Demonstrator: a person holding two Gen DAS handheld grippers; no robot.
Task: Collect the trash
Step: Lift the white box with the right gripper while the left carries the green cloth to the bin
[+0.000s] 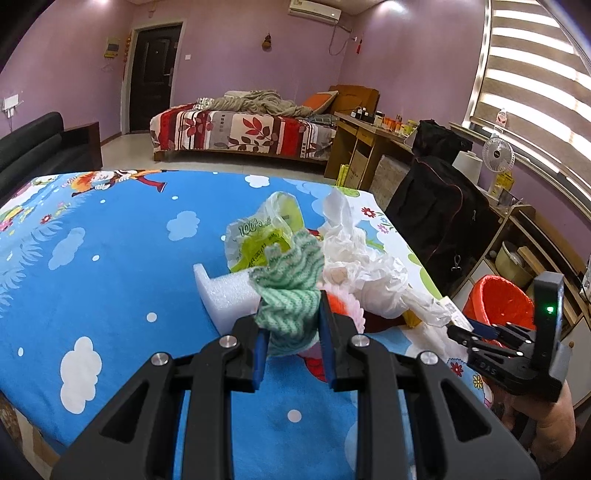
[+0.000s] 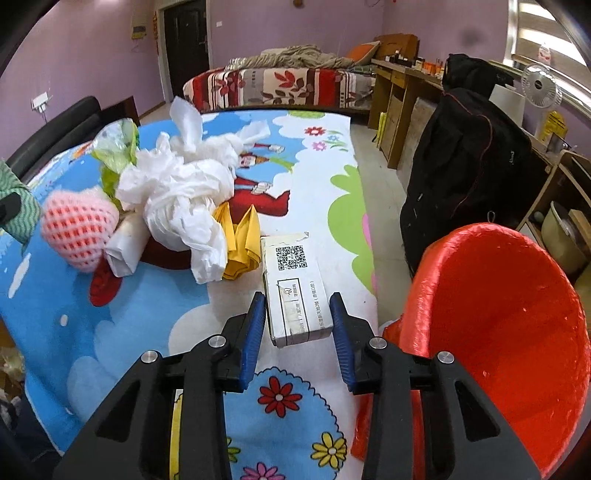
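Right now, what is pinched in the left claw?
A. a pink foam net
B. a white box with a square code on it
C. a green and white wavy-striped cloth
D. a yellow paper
C: the left claw is closed on the green and white cloth, which bunches up between its blue pads above the blue cartoon sheet.

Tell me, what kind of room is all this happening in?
Most likely a lived-in bedroom: an unmade bed stands by the far wall, a cluttered wooden desk runs under the window blind, and an air conditioner hangs high up.
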